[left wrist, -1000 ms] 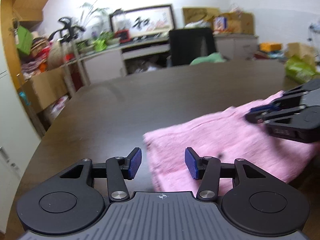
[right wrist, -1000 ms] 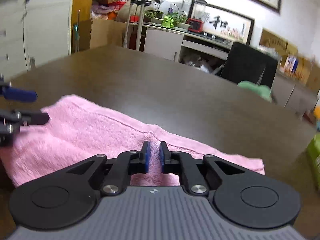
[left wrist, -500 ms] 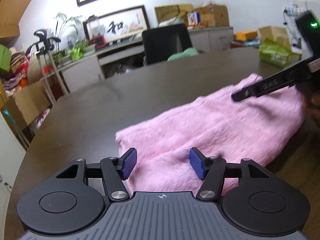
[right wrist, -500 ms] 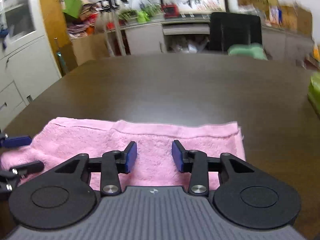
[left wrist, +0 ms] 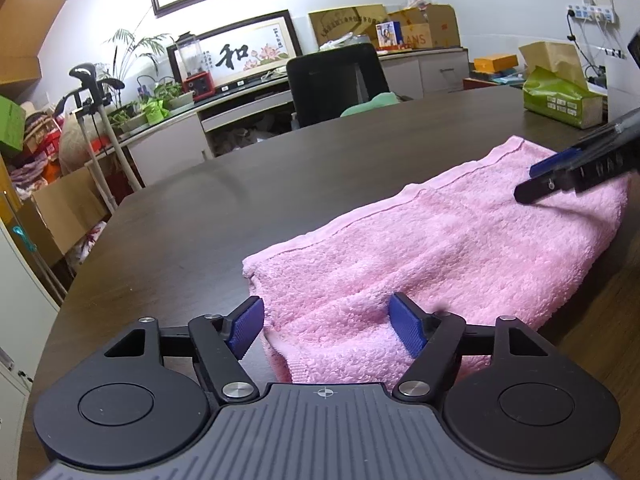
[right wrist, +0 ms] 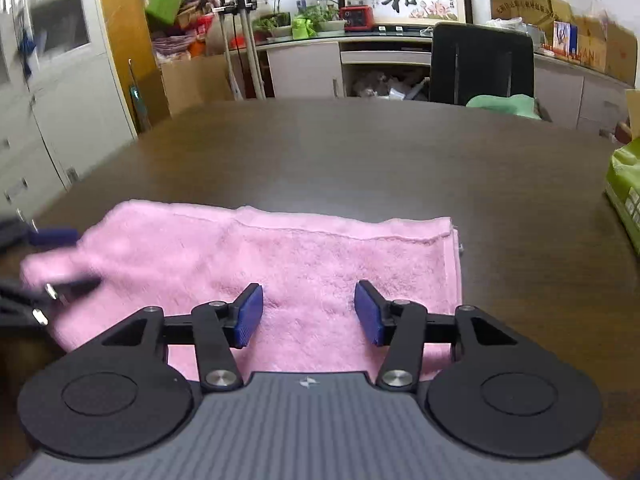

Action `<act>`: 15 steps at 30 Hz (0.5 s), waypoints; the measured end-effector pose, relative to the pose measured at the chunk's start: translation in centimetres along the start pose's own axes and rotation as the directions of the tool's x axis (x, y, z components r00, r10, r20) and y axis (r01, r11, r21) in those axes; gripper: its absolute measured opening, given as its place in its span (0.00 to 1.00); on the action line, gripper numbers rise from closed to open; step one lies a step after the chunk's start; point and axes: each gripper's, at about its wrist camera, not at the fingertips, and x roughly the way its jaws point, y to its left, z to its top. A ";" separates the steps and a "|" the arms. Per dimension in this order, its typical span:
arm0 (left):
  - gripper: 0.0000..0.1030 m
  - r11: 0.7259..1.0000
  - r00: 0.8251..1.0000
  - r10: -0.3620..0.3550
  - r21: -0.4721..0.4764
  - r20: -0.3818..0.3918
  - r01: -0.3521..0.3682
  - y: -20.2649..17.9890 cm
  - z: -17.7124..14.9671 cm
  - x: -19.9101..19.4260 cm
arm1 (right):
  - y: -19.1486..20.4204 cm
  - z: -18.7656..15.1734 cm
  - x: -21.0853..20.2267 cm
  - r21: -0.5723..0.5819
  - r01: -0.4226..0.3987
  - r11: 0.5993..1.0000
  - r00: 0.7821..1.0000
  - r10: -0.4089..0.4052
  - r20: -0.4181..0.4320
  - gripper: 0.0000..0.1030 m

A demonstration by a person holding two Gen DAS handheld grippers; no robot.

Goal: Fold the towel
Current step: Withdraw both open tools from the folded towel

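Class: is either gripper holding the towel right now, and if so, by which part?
Neither. The left gripper and right gripper both stand open over the pink towel.

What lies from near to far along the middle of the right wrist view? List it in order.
right gripper, open → pink towel lying folded on the table → bare dark wooden table → black office chair → framed calligraphy picture on the wall.

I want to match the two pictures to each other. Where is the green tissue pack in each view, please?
Left wrist view: green tissue pack at upper right, on the table's far side beyond the pink towel.
Right wrist view: same pack, cut off by the right edge.
Shared landmark: black chair.
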 end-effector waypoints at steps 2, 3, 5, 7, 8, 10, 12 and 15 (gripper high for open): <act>0.70 1.000 1.000 0.000 0.001 0.001 0.000 0.2 -0.2 -0.2 | -0.3 0.0 -0.2 0.025 -0.005 1.000 1.000 0.004 0.002 0.52; 0.70 1.000 1.000 -0.004 -0.002 0.001 0.004 0.3 -0.4 -0.4 | -0.3 -0.1 -0.4 0.029 -0.006 1.000 1.000 0.006 0.005 0.52; 0.70 1.000 1.000 -0.007 -0.002 0.003 0.007 0.5 -0.5 -0.6 | -0.3 -0.4 -0.7 0.036 -0.009 0.999 1.000 0.008 0.010 0.52; 0.70 1.000 1.000 -0.003 -0.002 0.003 0.003 0.8 -0.6 -0.8 | -0.3 -0.7 -1.8 0.074 -0.026 0.997 0.999 0.024 0.035 0.57; 0.70 1.000 1.000 -0.003 -0.005 0.005 0.003 0.9 -0.6 -1.0 | -0.2 -0.9 -2.5 0.072 -0.030 0.997 0.998 0.026 0.050 0.59; 0.70 1.000 1.000 -0.009 -0.013 0.021 0.009 1.1 -0.5 -1.5 | 0.2 -1.3 -3.7 0.056 -0.039 0.998 0.997 0.035 0.072 0.63; 0.70 1.000 0.998 -0.009 -0.013 0.063 0.010 1.0 -0.5 -2.2 | 1.0 -1.7 -5.0 0.026 -0.051 0.998 0.995 0.049 0.084 0.65; 0.71 1.000 0.995 -0.012 -0.003 0.098 0.012 0.7 -0.3 -2.7 | 1.7 -2.8 -6.1 0.000 -0.055 0.998 0.997 0.055 0.048 0.70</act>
